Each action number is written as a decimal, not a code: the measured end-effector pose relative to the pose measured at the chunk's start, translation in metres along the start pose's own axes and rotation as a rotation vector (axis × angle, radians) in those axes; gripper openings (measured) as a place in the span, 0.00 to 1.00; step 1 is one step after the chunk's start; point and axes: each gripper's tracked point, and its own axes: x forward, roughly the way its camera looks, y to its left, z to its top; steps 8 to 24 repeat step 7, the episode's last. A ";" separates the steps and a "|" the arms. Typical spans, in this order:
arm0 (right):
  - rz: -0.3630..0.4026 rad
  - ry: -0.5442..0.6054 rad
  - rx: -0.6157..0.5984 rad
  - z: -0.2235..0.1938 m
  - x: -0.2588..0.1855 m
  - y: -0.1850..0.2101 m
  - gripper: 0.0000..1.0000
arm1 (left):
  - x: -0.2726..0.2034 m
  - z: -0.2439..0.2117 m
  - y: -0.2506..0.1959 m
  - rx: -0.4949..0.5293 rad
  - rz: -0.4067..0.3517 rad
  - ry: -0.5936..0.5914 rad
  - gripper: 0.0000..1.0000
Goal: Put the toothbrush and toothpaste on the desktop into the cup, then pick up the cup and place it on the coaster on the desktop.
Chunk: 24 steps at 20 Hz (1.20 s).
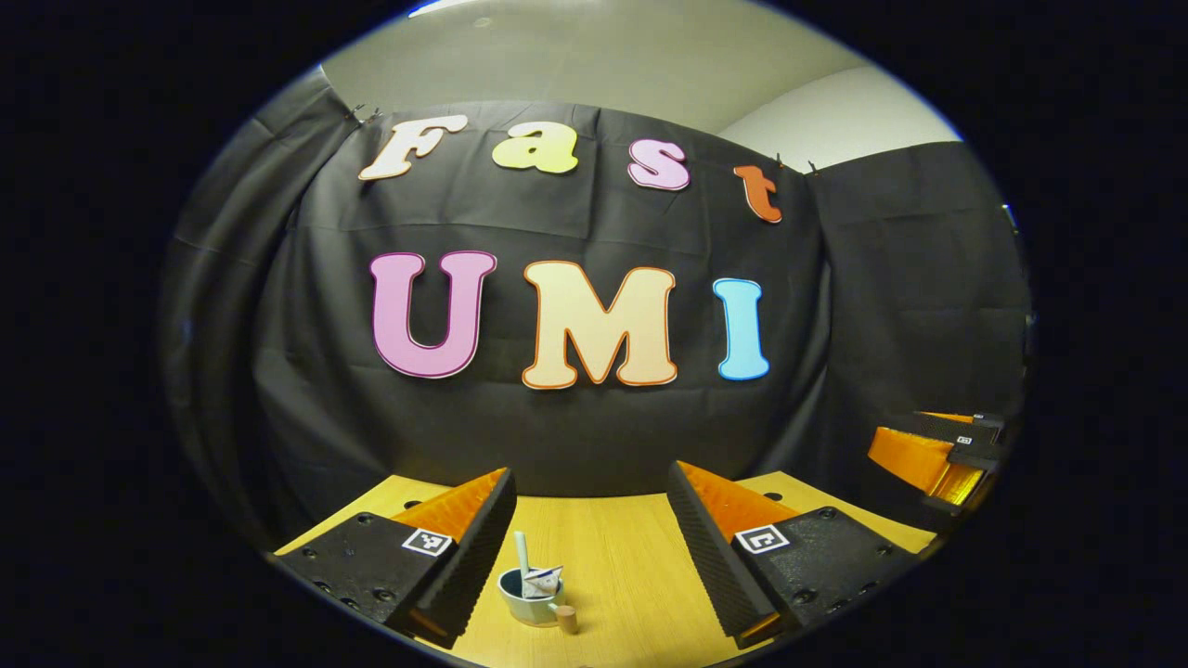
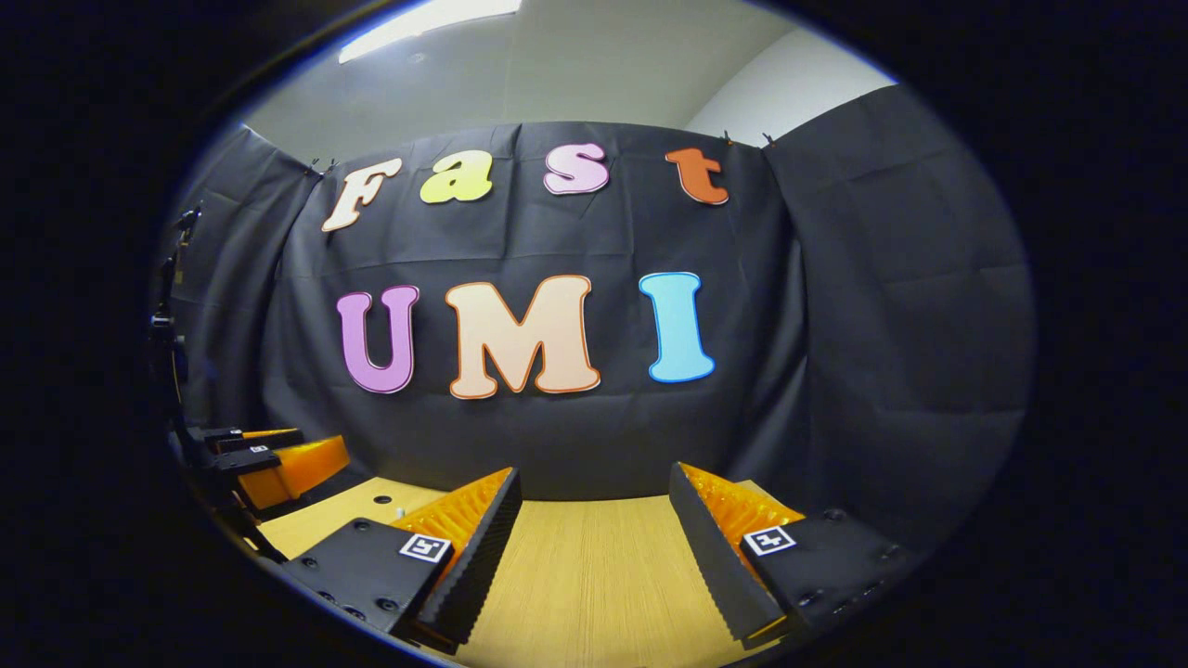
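Desk [image 1: 613, 547], wooden, is spanning the bottom of both views before the cloth wall [image 1: 575, 436]. Left gripper [image 1: 592, 529] is hovering above it at lower centre of the left gripper view, jaws spread wide, holding nothing; it is also showing at lower left of the right gripper view. Right gripper [image 2: 594, 529] is likewise gaping and empty. Cup [image 1: 527, 601] is standing at bottom centre, below the left fingers, containing the toothbrush [image 1: 522, 553] and toothpaste [image 1: 542, 581]. Whether a coaster is lying beneath it cannot be told.
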 end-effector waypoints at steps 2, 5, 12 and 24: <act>-0.010 -0.011 -0.002 0.004 -0.002 -0.002 0.98 | 0.000 0.001 0.001 -0.005 -0.003 -0.002 0.94; -0.014 -0.030 0.001 0.013 -0.005 0.000 0.98 | 0.000 0.003 0.002 -0.002 -0.010 -0.006 0.94; -0.015 -0.040 -0.011 0.017 -0.008 0.000 0.98 | 0.000 0.005 0.003 0.002 -0.012 -0.009 0.94; -0.015 -0.040 -0.011 0.017 -0.008 0.000 0.98 | 0.000 0.005 0.003 0.002 -0.012 -0.009 0.94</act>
